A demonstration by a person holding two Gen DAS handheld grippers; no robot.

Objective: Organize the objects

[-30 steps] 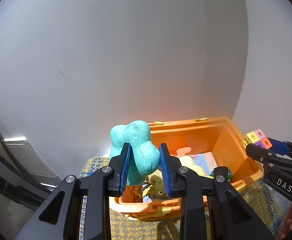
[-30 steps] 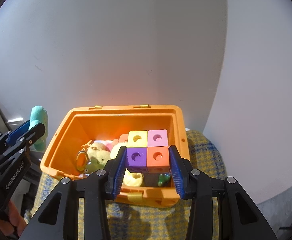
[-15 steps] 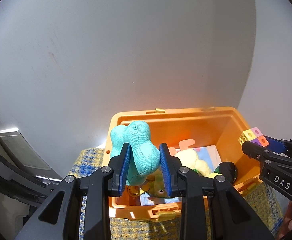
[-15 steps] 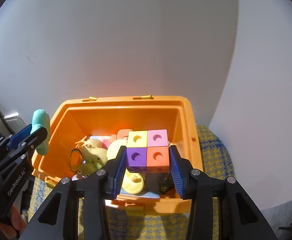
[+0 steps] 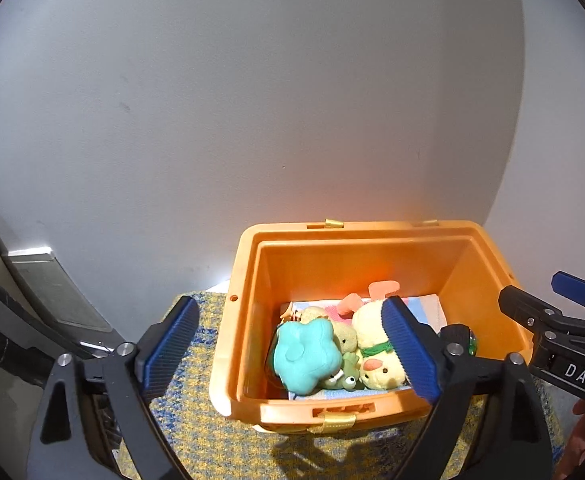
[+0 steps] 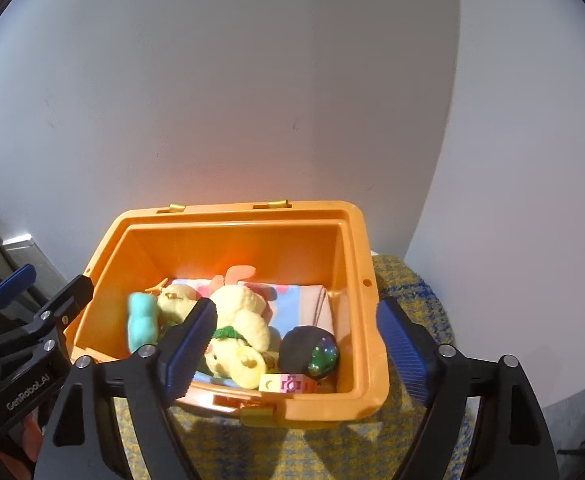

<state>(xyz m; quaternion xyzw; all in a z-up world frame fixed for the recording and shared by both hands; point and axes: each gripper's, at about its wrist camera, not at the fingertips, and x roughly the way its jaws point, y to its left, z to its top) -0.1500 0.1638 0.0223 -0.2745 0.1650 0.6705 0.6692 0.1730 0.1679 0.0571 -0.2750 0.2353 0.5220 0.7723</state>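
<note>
Both claws have just been opening and now stand spread, with nothing between the pads. The left claw [image 5: 292, 348] hangs over the near left part of the orange bin [image 5: 356, 240]; the teal plush [image 5: 306, 356] lies in the bin between and below its fingers. The right claw [image 6: 296, 344] hangs over the near right part; the colored cube block [image 6: 286, 384] rests against the near wall below it, beside the yellow plush [image 6: 240, 328]. The bin sits on a woven yellow-blue surface [image 6: 332, 448].
</note>
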